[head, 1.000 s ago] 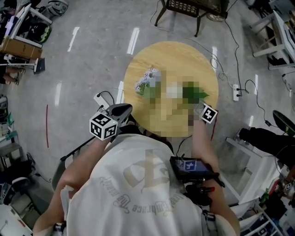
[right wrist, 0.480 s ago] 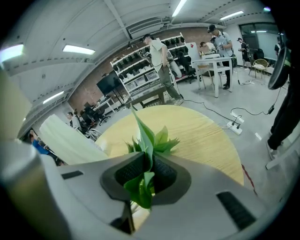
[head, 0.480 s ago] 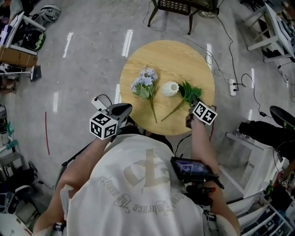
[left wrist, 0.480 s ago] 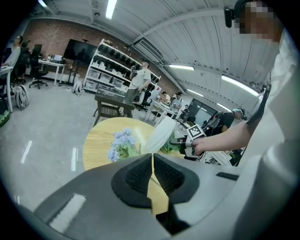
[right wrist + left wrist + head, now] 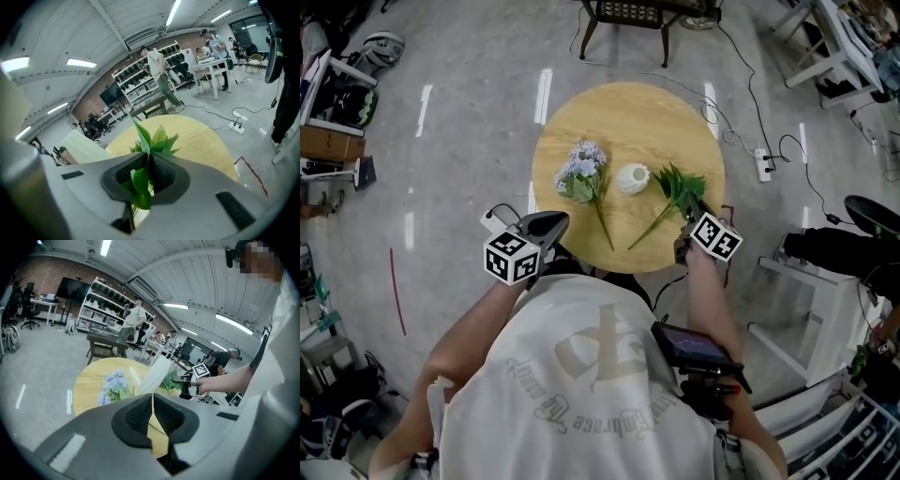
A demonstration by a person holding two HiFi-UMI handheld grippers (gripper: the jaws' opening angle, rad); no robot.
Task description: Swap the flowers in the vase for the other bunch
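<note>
Round wood table (image 5: 628, 117) on grey floor (image 5: 459, 141), shelving (image 5: 105, 305) behind. Vase (image 5: 632, 178) lies sideways mid-table betw. blue flowers (image 5: 581, 169) & green bunch (image 5: 678, 183). R gripper (image 5: 692, 214) jaws just closed, clamping green bunch; L gripper (image 5: 546, 223) clenched, empty.

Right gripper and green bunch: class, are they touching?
Touching. Right gripper view: the right gripper has just been closing, fingers pressed on the green bunch.

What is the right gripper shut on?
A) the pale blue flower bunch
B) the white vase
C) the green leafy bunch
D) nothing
C: in the right gripper view the right gripper has jaws that have just been closing, and they pinch leaves of the green leafy bunch. The pale blue flower bunch and the white vase sit apart from it on the round wooden table.
</note>
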